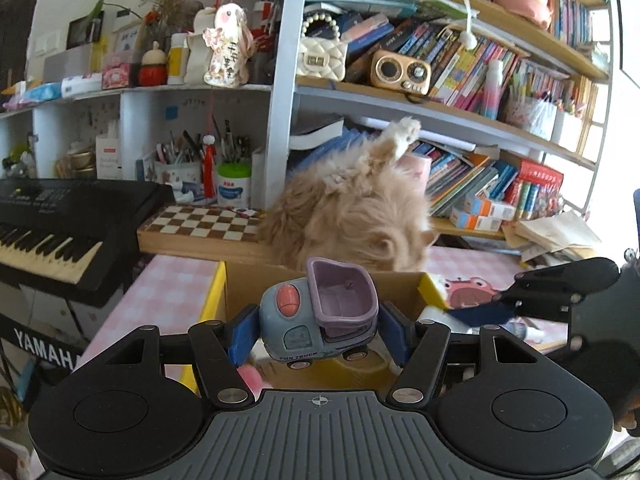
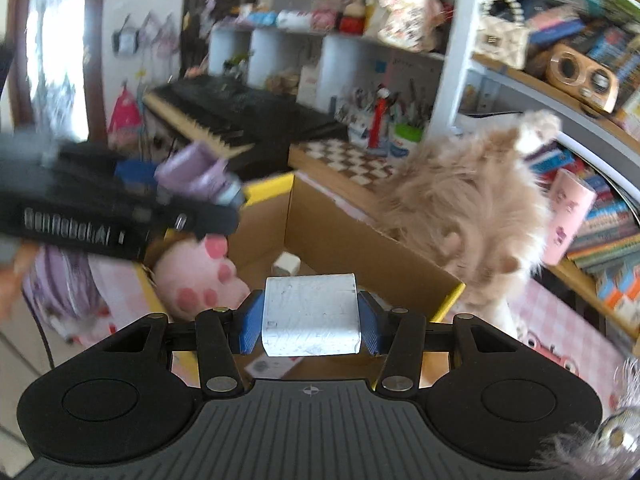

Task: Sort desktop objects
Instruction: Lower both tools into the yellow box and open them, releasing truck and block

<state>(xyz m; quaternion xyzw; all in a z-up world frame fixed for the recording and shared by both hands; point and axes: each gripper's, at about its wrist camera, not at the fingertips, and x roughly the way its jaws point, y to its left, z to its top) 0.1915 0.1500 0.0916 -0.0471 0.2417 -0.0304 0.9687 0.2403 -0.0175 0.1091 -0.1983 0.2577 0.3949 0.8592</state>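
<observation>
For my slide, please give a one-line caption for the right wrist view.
Right gripper holds a white block above a cardboard box, beside a fluffy cat.

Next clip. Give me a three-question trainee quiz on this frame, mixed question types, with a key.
1. True or false: the left gripper holds a toy truck between its fingers.
2. What does the right gripper hold? A) a white block B) a pink plush paw C) a chessboard
3. Fill in: the furry animal beside the cardboard box is a ____.

Key: 1 true. 2 A, the white block. 3 cat.
</observation>
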